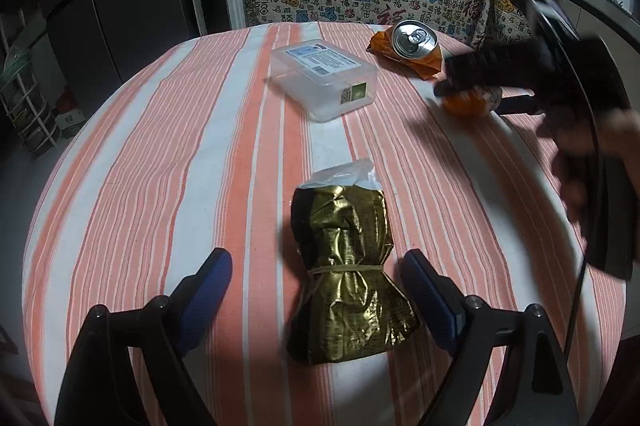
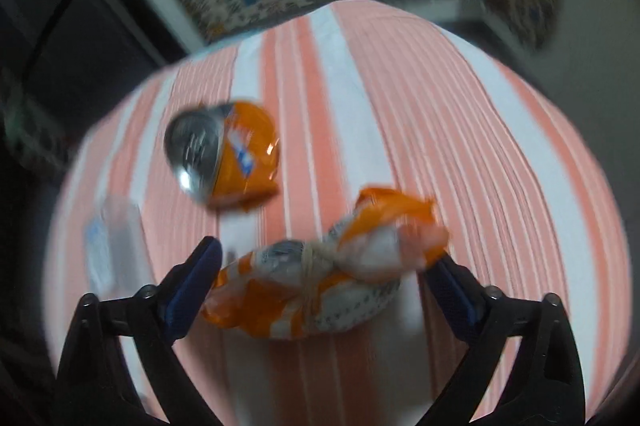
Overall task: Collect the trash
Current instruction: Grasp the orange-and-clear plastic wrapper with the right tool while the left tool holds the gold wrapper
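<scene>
Both grippers stand with jaws apart: left gripper (image 1: pixel 318 290) straddles a gold packet (image 1: pixel 346 278), right gripper (image 2: pixel 324 278) straddles an orange-white packet (image 2: pixel 320 290); neither is clamped. Nothing appears collected: packets, crushed can (image 1: pixel 414 40) and plastic box (image 1: pixel 324 76) all lie on the striped table (image 1: pixel 160 146). Judged early stage. Bare cloth surrounds each item; the can lies near the far edge.

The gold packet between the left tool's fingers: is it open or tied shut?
Tied shut. A rubber band cinches the gold packet near its lower end, and it lies flat on the striped tablecloth between the open left tool.
</scene>
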Tool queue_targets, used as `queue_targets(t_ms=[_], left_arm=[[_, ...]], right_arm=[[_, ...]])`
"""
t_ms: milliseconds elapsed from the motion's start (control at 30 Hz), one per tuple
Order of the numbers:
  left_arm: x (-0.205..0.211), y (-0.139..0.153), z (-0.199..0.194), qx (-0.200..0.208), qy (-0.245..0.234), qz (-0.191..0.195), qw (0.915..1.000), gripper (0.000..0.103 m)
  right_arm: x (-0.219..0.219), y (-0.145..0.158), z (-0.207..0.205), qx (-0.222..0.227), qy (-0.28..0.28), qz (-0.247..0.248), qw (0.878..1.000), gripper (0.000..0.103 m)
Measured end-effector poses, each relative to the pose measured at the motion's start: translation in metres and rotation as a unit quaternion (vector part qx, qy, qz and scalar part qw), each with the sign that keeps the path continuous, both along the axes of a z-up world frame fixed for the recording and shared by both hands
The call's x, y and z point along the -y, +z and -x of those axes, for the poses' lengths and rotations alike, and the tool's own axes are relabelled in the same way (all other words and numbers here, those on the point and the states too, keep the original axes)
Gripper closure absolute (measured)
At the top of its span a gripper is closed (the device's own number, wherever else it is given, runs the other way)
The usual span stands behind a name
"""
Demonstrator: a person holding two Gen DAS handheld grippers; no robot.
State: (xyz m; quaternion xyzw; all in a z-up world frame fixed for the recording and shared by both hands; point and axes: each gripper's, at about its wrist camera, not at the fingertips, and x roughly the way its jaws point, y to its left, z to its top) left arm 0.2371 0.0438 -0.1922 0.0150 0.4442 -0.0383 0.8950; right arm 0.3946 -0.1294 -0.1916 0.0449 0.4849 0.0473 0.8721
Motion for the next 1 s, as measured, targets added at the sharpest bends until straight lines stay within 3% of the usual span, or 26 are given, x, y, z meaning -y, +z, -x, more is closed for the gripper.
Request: queue_targets(t_ms=[33,67,133,200,267,400,433,500,633,867,900,933,1000], left_arm=[[0.0,0.0,0.0,0.0,0.0,0.0,1.0,0.014],[0.0,0.0,0.0,0.0,0.0,0.0,1.0,0.014],[0.0,0.0,0.0,0.0,0.0,0.0,1.0,0.014],[0.0,0.0,0.0,0.0,0.0,0.0,1.0,0.014],[0.0,0.0,0.0,0.0,0.001,-0.001,1.0,0.013],[0.0,0.0,0.0,0.0,0.0,0.0,1.0,0.013],[0.001,0.0,0.0,0.0,0.0,0.0,1.0,0.013],[0.001,0.0,0.0,0.0,0.0,-0.001,1.0,0.013],[0.001,0.0,0.0,0.0,0.001,0.0,1.0,0.013],[0.001,0.0,0.0,0.0,0.001,0.0,1.0,0.013],[0.001,0.0,0.0,0.0,0.001,0.0,1.0,0.013],[0.001,0.0,0.0,0.0,0.001,0.0,1.0,0.013],[0.001,0.0,0.0,0.001,0.001,0.0,1.0,0.013]], right_arm=[[-0.004,-0.001,0.011,0.011,0.035,0.027,0.999,0.029],[-0.007,-0.002,0.025,0.023,0.076,0.061,0.995,0.035],[0.001,-0.001,0.054,0.042,0.139,0.075,0.987,0.056],[0.015,-0.001,0.08,0.039,0.18,0.075,0.98,0.063],[0.035,0.001,0.105,0.043,0.201,0.074,0.976,0.063],[0.069,0.0,0.124,0.043,0.189,0.029,0.981,0.057],[0.074,0.0,0.126,0.041,0.181,0.014,0.982,0.04],[0.081,0.005,0.118,0.044,0.155,-0.016,0.987,0.02],[0.07,0.018,0.074,0.048,0.092,-0.062,0.993,0.02],[0.027,0.011,0.002,0.048,0.034,-0.047,0.997,0.02],[0.023,0.009,-0.003,0.048,0.037,-0.04,0.997,0.024],[0.02,0.006,-0.005,0.041,0.044,-0.029,0.998,0.041],[0.018,0.005,0.0,0.041,0.062,-0.012,0.997,0.041]])
